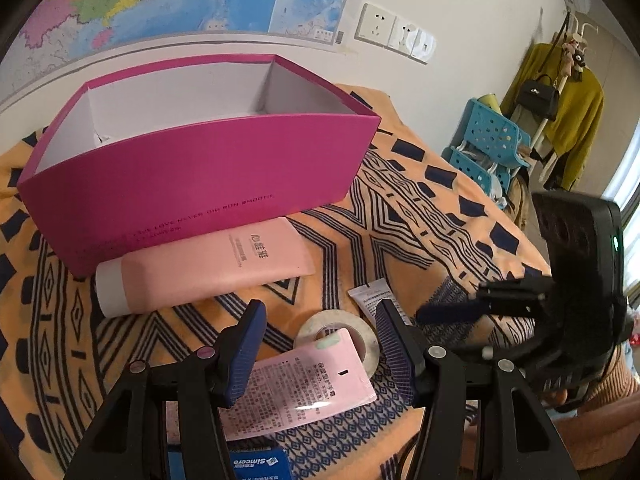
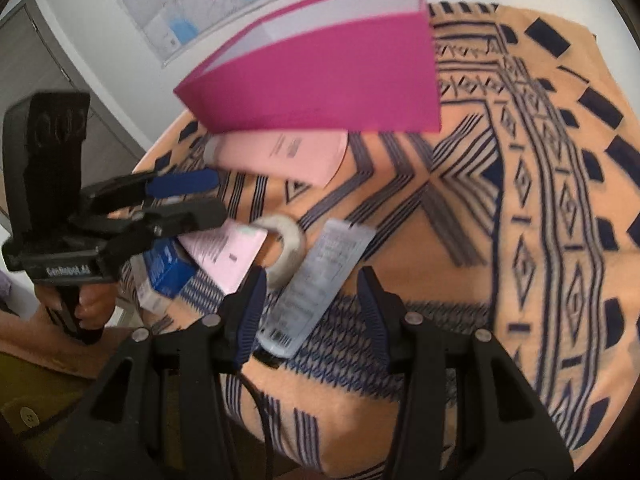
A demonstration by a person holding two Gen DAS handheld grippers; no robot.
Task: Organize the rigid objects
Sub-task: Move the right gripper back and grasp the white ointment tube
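1. Five loose items were seen on the patterned cloth (image 1: 420, 200) in front of the magenta box (image 1: 192, 184): a large pink tube (image 1: 208, 272) lying against the box's front wall, a small pink tube (image 1: 308, 384), a tape roll (image 1: 340, 332), a white tube (image 2: 316, 280) and a blue carton (image 2: 168, 272).
2. No item could be seen inside the box, so the sorting was judged to be at its start, with a first pickup in hand.
3. The left gripper (image 1: 320, 344) was held wide open, its pads on either side of the small pink tube and the tape roll; nothing was gripped, and contact could not be confirmed.
4. The right gripper (image 2: 312, 304) was likewise spread open, empty, with the white tube lying between its fingers.
5. As a next move, a descent and closure on a single item was judged necessary for each gripper, followed by a lift over the box's front wall.
6. Because the small pink tube overlapped the tape roll, a risk of catching both together was judged to exist.
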